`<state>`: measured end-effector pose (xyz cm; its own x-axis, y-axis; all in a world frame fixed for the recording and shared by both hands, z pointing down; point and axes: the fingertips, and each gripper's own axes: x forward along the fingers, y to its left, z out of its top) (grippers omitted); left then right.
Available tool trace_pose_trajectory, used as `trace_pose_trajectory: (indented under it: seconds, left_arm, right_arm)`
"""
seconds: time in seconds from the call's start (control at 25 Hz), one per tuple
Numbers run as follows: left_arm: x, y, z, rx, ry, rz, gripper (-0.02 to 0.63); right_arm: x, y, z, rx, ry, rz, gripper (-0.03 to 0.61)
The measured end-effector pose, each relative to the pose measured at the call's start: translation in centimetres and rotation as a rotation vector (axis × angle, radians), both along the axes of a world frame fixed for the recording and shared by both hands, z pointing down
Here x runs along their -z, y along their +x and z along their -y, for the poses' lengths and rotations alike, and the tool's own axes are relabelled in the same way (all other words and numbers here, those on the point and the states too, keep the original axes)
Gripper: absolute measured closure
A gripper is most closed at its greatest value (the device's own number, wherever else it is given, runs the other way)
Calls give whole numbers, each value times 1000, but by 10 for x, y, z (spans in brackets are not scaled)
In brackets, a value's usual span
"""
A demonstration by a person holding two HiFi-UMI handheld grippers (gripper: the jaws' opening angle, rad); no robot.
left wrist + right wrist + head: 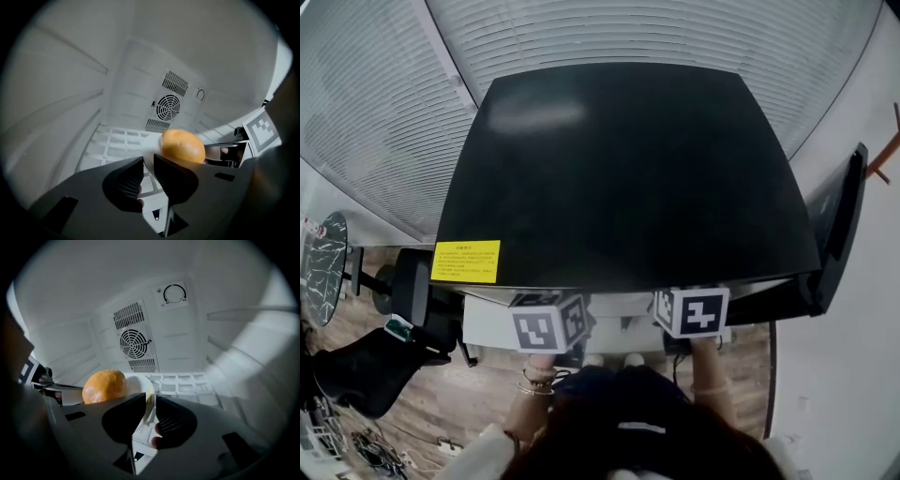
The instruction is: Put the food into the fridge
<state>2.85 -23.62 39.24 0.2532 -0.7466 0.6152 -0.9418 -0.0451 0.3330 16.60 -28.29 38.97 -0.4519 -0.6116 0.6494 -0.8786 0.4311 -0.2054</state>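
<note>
**Plated bun inside the open fridge, both grippers at the plate's rim**

Head view: the black top of the fridge (619,169) fills the centre. A yellow label (466,261) sits on its front edge at 8 o'clock. The open door (839,225) stands edge-on at 3 o'clock. The marker cubes of the two grippers show side by side at 6 o'clock, just under the fridge's front edge. The jaws themselves are hidden there.

Left gripper view: the left gripper (148,159) reaches into the white interior. A round orange-brown bun (183,145) lies on a white plate (152,140) just beyond the jaw tips, toward 1 o'clock. The plate rests on the white grid shelf (112,143). The fan grille (168,107) sits on the back wall at 12 o'clock. The jaws stand narrowly apart with the plate's near edge at their gap. No clamping is visible, so the gripper reads as released.

Right gripper view: the right gripper (151,397) meets the same plate (138,383) from the other side. The bun (104,386) lies at 10 o'clock from the jaw tips. A round dial (174,294) is on the back wall at 12 o'clock. The plate's thin rim runs down through the narrow gap between the jaws, which are likewise slack on it.
</note>
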Motion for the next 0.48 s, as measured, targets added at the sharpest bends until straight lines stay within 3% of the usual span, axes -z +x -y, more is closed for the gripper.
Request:
trace_pose_trajectory:
  seconds: [0.2,0.48]
  left_arm:
    - [2,-3,-2,1,15,24,540]
    - [4,-3,-18,-55,34,53,541]
  right_arm:
    - [0,14,3,-64,52,-38,506]
    - [14,25,-9,-139,124,28,488]
